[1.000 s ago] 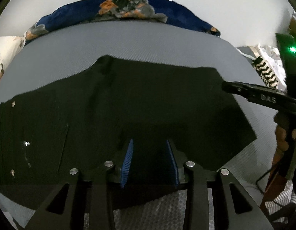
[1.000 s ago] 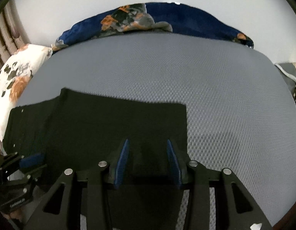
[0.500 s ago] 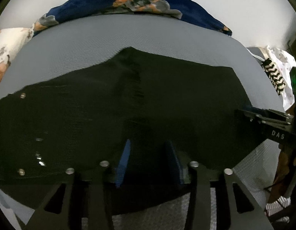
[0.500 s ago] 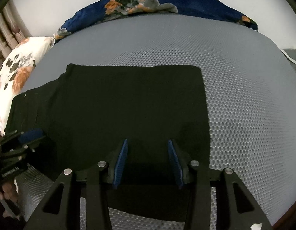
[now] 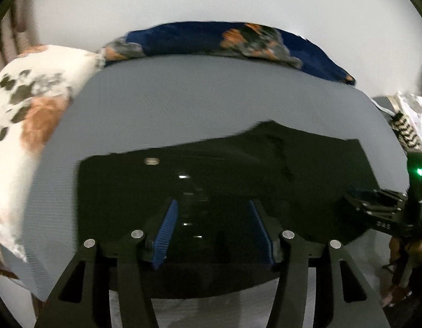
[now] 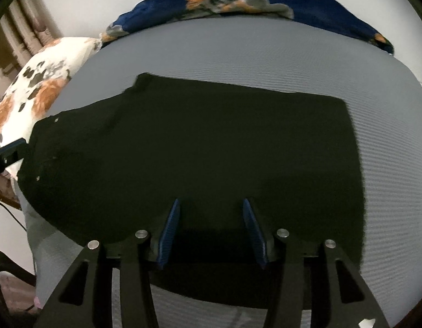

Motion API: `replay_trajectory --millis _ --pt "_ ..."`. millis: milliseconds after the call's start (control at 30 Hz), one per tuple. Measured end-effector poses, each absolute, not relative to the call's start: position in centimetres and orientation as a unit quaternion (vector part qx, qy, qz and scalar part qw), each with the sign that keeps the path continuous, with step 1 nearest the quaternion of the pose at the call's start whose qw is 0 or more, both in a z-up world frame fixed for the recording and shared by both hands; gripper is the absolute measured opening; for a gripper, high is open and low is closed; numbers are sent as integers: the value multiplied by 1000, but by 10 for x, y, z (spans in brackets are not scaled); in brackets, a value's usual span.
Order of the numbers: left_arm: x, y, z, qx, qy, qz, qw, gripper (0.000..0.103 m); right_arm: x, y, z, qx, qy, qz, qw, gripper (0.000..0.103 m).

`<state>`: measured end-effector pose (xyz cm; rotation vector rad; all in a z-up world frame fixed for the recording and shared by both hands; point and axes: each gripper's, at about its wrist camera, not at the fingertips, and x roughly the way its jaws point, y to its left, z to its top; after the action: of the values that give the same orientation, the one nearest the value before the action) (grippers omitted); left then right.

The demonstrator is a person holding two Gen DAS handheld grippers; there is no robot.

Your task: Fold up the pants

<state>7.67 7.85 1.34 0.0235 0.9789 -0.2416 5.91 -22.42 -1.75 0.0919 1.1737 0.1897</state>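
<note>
Black pants [image 5: 238, 177] lie folded and flat on the grey mesh mattress [image 5: 197, 95]; small metal rivets show near their left end. My left gripper [image 5: 212, 205] hovers over the near left part of the cloth. Its jaws are opening and the blue pads [image 5: 167, 235] pinch nothing. In the right wrist view the pants [image 6: 197, 142] fill the middle. My right gripper [image 6: 211, 202] is above their near edge, jaws opening, with only flat cloth below the gap. Each gripper shows in the other's view: the right gripper [image 5: 375, 202] and the left gripper [image 6: 11, 150].
A dark blue floral blanket [image 5: 224, 38] runs along the far edge of the mattress [image 6: 265, 49]. A white floral pillow [image 5: 28, 104] lies at the left, a striped cloth [image 5: 405, 128] at the right edge. A person's hand [image 5: 396, 248] holds the right gripper's handle.
Both pairs of jaws have widened. The left view has swung leftward, bringing the pillow and the pants' left end into sight. The right gripper has moved in, so the pants fill more of its view.
</note>
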Motion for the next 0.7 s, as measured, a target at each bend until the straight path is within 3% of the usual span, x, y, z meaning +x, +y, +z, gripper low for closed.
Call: replay_trajectory --millis 267,700 --pt "75 162 11 -22 470 -68 880 55 63 -182 -17 33 560 112 820 48" --pt "83 237 -24 -164 512 -103 837 61 74 -137 -18 77 578 134 801 54"
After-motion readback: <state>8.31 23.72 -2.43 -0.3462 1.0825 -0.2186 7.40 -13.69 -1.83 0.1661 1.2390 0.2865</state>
